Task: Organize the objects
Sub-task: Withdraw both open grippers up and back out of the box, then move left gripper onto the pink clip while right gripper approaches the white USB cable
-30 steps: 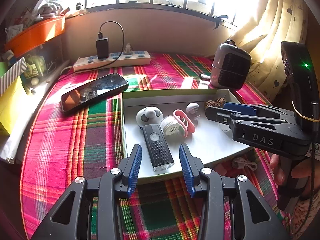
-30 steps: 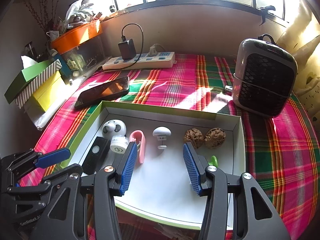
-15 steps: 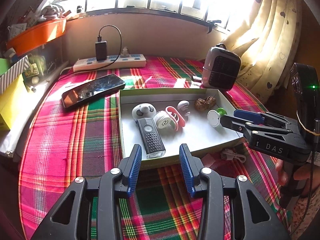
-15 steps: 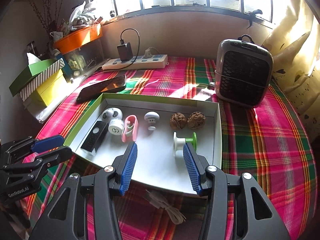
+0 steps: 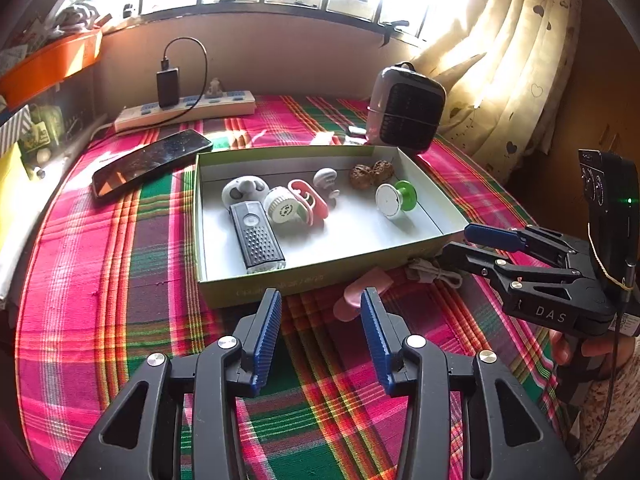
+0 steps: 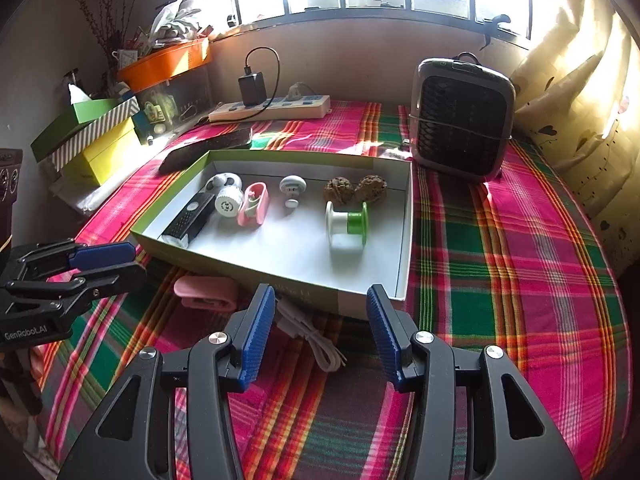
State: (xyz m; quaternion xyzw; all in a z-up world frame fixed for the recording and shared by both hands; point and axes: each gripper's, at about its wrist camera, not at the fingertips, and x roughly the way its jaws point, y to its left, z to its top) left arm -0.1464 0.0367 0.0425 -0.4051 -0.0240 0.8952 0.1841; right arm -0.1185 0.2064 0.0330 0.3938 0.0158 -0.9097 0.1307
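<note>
Seemingly between picks: left gripper point(image 5: 320, 320) empty, jaws opening toward the pink clip point(image 5: 362, 292). Right gripper point(image 6: 320, 330) hangs released over the cable point(image 6: 316, 336). Next, each likely goes into the box point(image 5: 340, 270).

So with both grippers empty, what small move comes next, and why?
Probably lower the right gripper onto the white cable. Cable and pink clip lie outside the box, and the cable already sits between its open jaws. The left gripper is opening near the clip.

The left claw point(image 5: 320, 328) tilts downward, its jaws opening with nothing between them. The right claw point(image 6: 320, 328) also angles down, jaws apart and empty, with a person's fingers point(image 5: 568, 350) wrapped round its handle.
</note>
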